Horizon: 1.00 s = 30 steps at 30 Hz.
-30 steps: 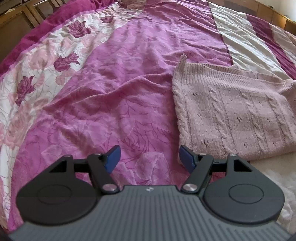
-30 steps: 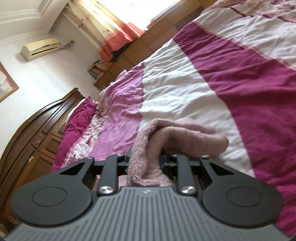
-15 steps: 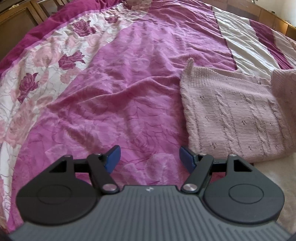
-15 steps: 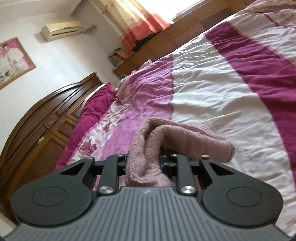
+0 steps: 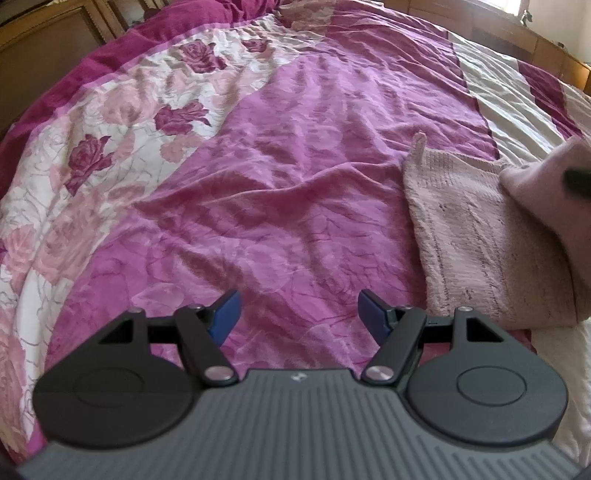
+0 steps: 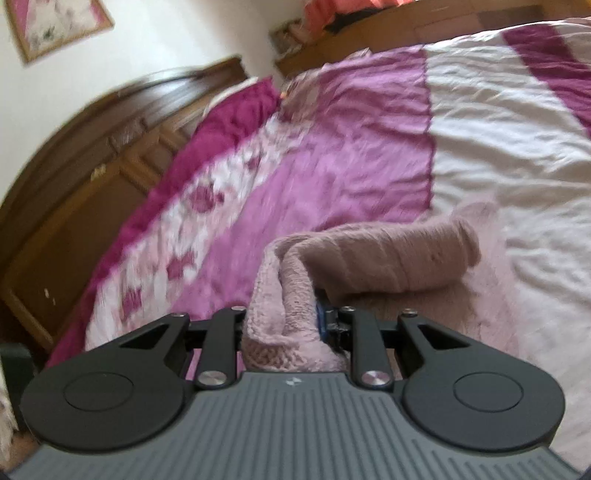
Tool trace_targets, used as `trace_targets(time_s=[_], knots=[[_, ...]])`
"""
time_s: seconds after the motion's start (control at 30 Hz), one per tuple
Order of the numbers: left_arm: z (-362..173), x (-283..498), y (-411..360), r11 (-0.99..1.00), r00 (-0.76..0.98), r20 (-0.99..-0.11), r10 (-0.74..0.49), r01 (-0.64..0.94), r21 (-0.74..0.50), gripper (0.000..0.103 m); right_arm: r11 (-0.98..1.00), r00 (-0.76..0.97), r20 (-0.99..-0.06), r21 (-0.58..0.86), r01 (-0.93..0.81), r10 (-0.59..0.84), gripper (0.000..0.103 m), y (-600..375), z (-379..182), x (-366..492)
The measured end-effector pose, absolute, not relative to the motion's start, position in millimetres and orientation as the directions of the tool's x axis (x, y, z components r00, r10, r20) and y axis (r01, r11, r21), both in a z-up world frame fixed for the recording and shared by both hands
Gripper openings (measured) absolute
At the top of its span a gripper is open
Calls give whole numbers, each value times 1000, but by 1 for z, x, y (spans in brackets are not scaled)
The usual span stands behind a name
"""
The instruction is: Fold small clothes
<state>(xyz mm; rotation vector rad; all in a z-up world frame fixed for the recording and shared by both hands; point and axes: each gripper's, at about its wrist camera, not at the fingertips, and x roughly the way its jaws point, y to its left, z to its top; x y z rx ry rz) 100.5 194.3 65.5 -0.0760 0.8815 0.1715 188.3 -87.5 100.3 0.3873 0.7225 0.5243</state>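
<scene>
A pale pink knitted sweater lies on the bed at the right of the left wrist view, with one side lifted and folding over it at the far right. My left gripper hovers open over the purple bedspread, left of the sweater, with nothing between its blue pads. In the right wrist view my right gripper is shut on a bunched fold of the sweater, which trails forward as a rolled sleeve. Its left pad is hidden by the knit.
The bedspread has purple, floral white and magenta bands, with white and magenta stripes to the right. A dark wooden headboard stands at the left, a low wooden cabinet beyond the bed.
The right gripper has carried the sweater's side leftward over the garment and rolled. The left gripper slid left, so the sweater now sits further right in its view.
</scene>
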Motion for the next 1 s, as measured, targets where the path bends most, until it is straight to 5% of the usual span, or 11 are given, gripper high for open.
trace_targets(time_s=[0.2,0.4,0.7,1.0], knots=[[63,102,200,979,625,-773,111,-205,-24,71,856,576,-634,374,-356,516,28,-34,61,188],[70,105,194,982,657,-750,79,-182,-55,71,835,562,-618,397,-380,549,61,-21,51,186],[92,118,157,990,735,-676,-61,-43,-136,71,784,553,-562,517,-345,614,61,-63,74,155],[94,138,97,988,753,-640,-152,138,-72,72,860,692,-539,447,-247,480,62,-132,92,127]])
